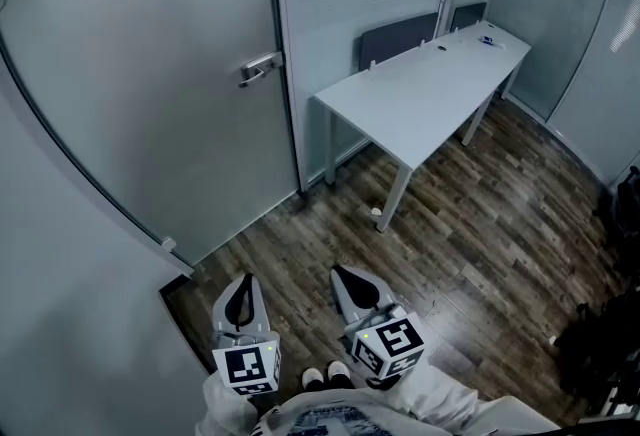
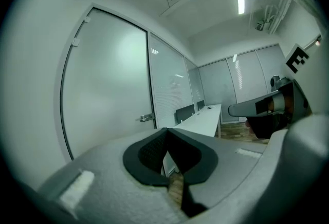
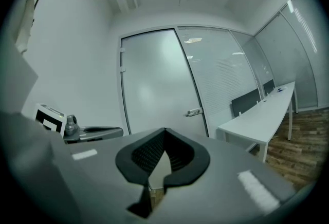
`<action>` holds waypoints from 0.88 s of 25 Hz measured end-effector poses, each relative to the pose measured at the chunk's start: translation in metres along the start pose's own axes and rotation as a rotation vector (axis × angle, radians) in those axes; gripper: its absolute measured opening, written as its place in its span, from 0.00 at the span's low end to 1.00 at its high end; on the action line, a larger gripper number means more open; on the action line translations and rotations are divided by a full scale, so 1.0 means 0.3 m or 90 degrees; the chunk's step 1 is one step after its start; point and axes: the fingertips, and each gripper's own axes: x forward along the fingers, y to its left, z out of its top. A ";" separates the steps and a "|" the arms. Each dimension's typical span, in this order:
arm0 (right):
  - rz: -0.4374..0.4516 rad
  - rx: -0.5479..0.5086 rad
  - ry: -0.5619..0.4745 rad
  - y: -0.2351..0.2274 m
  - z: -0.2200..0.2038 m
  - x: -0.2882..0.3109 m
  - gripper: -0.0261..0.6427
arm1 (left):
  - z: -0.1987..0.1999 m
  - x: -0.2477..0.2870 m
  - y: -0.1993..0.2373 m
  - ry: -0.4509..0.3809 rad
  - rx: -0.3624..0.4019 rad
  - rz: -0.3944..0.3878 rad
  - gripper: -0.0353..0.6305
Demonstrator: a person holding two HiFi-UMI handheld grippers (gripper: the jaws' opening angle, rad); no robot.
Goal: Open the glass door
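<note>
Glass door [image 1: 130, 74] stands shut at upper left, its lever handle [image 1: 260, 69] at the right edge beside the frame. Bare wood floor [image 1: 300, 234] lies open between it and the grippers, with the white table [image 1: 420, 89] off to the right. Left gripper [image 1: 243, 277] and right gripper [image 1: 340, 272] both have their jaws together, holding nothing, side by side and well apart from the handle.
</note>
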 end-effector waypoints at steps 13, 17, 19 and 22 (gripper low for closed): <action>-0.026 0.023 -0.009 -0.202 0.014 0.003 0.05 | 0.006 0.117 -0.099 -0.004 0.022 -0.011 0.06; -0.026 0.030 0.001 -0.237 -0.002 0.089 0.05 | -0.007 0.215 -0.066 0.002 0.016 -0.015 0.06; -0.029 0.031 0.010 -0.263 -0.010 0.131 0.05 | -0.022 0.279 -0.053 0.008 0.009 -0.018 0.06; -0.040 0.030 0.018 -0.313 -0.008 0.207 0.05 | -0.032 0.382 -0.035 0.009 0.004 -0.028 0.06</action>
